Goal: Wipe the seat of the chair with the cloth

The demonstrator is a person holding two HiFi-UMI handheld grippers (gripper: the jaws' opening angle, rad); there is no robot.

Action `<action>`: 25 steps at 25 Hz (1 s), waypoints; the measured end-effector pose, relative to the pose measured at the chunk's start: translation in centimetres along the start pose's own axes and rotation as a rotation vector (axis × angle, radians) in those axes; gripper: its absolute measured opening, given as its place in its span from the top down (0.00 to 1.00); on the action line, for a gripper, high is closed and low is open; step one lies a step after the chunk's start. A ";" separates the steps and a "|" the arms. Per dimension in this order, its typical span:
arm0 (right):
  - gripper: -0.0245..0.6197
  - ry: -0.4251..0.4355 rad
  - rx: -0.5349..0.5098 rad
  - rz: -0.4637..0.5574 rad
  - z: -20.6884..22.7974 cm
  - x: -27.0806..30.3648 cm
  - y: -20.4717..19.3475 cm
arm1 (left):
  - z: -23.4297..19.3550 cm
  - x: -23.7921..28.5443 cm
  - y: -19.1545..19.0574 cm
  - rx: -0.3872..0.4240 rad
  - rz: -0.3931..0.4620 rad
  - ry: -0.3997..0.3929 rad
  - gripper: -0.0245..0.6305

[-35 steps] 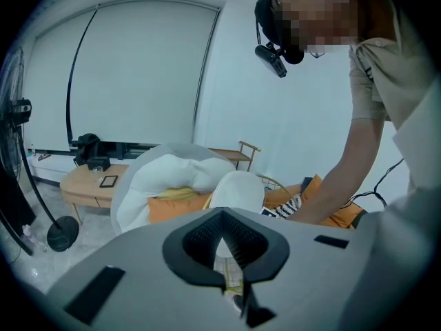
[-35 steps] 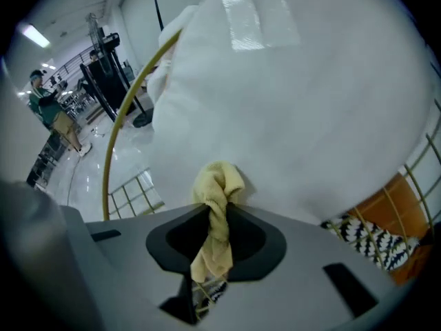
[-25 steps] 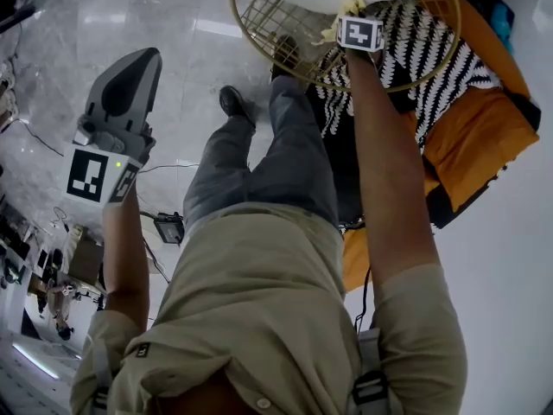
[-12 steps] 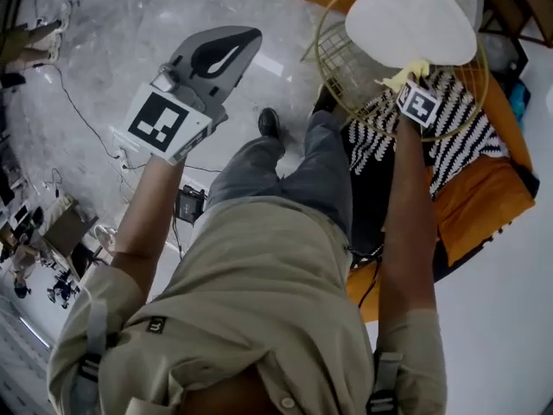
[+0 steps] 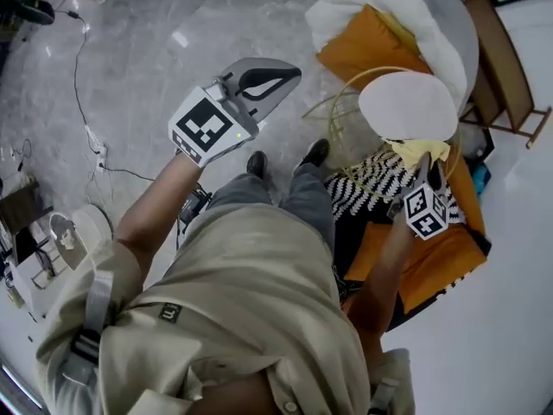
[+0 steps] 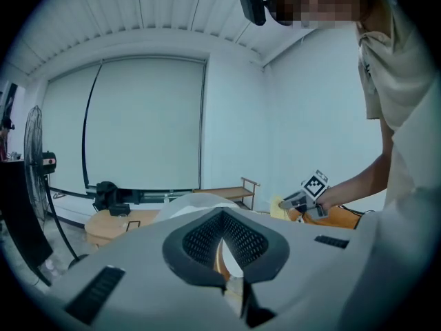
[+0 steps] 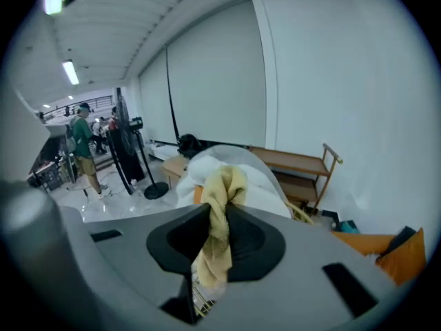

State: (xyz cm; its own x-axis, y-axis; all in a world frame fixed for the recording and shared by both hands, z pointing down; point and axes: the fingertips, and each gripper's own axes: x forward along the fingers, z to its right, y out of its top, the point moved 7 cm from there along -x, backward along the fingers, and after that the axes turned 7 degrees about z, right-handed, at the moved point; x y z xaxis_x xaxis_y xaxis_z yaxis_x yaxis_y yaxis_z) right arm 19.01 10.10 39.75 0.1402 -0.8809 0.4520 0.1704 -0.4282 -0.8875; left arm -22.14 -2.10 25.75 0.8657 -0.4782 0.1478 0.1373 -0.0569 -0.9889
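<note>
The chair has a round white seat (image 5: 408, 105) on a gold wire frame (image 5: 344, 111). My right gripper (image 5: 425, 166) is shut on a yellow cloth (image 5: 421, 151), which touches the seat's near edge. In the right gripper view the cloth (image 7: 222, 198) hangs twisted between the jaws of the right gripper (image 7: 219, 216). My left gripper (image 5: 281, 74) is held up over the floor to the left of the chair, shut with nothing in it. In the left gripper view, the left gripper (image 6: 222, 248) shows only a thin slit, and the right gripper (image 6: 306, 198) is far off.
A black-and-white striped cushion (image 5: 380, 184) and orange cushions (image 5: 432, 258) lie under the right arm. A grey round armchair (image 5: 454, 20) with a white pad and an orange pillow (image 5: 363, 46) stands beyond. A wooden rack (image 5: 505, 67) is on the right, a cable (image 5: 86, 102) on the marble floor.
The head view has swung round. My left gripper has come up and toward the chair. The right gripper still holds the cloth at the seat's edge.
</note>
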 end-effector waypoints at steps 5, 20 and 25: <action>0.85 0.159 -0.044 0.169 -6.3 -8.2 8.3 | 0.8 -4.7 2.8 0.018 0.039 0.015 0.94; 0.87 0.295 -0.206 0.375 -12.8 -24.5 19.2 | 4.6 -11.4 8.9 0.052 0.126 -0.009 0.94; 0.87 0.283 -0.208 0.388 -12.9 -27.2 18.8 | 5.9 -12.2 8.7 0.065 0.130 -0.035 0.94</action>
State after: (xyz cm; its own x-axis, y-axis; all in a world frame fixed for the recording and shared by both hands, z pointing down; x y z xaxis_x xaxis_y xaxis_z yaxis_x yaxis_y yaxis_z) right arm 5.85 23.40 9.67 -0.1192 -0.9904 0.0696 -0.0431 -0.0649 -0.9970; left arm -28.68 8.45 15.46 0.8943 -0.4470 0.0203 0.0529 0.0605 -0.9968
